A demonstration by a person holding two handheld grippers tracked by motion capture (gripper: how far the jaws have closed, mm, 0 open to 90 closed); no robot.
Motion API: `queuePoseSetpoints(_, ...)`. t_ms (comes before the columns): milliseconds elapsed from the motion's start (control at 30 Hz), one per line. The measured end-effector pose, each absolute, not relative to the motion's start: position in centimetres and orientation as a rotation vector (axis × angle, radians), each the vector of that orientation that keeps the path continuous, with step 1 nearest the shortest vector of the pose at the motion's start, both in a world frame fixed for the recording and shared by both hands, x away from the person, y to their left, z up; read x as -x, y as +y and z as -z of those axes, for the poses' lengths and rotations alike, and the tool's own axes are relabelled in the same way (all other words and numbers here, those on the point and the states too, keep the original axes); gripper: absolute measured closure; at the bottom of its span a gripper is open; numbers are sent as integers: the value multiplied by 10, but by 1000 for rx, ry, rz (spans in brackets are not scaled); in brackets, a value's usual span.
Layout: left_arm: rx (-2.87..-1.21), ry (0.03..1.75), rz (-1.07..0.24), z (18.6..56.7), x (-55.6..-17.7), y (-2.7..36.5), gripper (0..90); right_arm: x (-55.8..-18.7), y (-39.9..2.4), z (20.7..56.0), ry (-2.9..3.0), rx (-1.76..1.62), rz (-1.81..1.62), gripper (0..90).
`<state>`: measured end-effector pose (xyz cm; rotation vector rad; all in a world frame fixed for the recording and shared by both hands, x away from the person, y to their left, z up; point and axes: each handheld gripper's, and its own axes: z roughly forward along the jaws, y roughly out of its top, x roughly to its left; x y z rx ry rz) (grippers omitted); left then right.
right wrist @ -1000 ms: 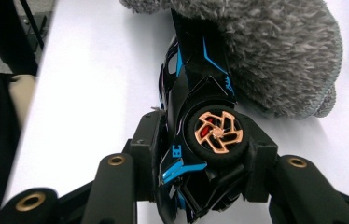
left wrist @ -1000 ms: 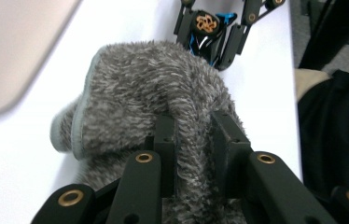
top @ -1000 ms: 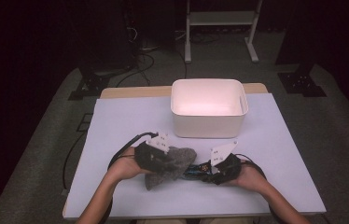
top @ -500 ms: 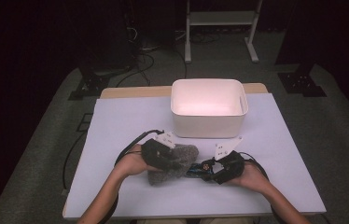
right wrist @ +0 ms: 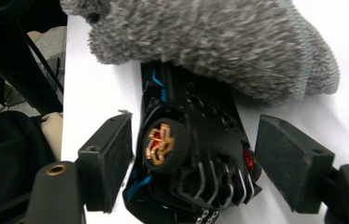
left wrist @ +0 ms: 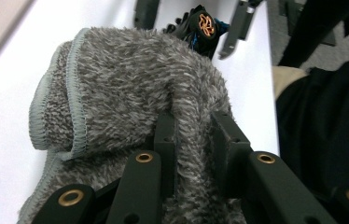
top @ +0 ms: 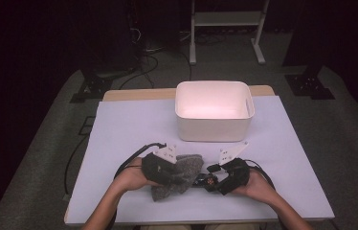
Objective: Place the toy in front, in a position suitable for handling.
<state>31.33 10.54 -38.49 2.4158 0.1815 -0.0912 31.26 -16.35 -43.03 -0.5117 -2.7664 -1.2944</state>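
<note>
On the white surface (top: 119,134), near its front edge, the person's two hands meet around a small black toy car (top: 205,181) and a fuzzy grey cloth (top: 179,175). Seen from above, the cloth lies bunched at about six o'clock from the white bin (top: 214,111), well apart from it, and the car pokes out from under the cloth's three o'clock side. The left gripper (top: 162,168) comes in from nine o'clock, and in its own view its jaws are clamped narrowly on a fold of the cloth (left wrist: 130,84), the pile bulging up between the two black pads; a stitched pale hem runs along the cloth's nine o'clock edge there. Beyond the cloth, at twelve o'clock in that view, the car's orange-hubbed wheel (left wrist: 205,24) shows. The right gripper (top: 215,175) comes in from three o'clock. In its view the jaws stand wide, having just been opening, with the car (right wrist: 196,154) lying between them; the left pad (right wrist: 109,158) sits just beside the car's body, the right pad (right wrist: 289,158) stands clear of it. The car's far end runs under the cloth (right wrist: 200,46), which covers it at twelve o'clock. The bin sits toward the far edge of the surface, its pale inside lit.
</note>
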Motion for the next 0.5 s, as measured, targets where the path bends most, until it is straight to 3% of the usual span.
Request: queuePoseSetpoints(500,-2453,144,171,403,-294,104,740,-295,-162,442,-2830,498,1238,190)
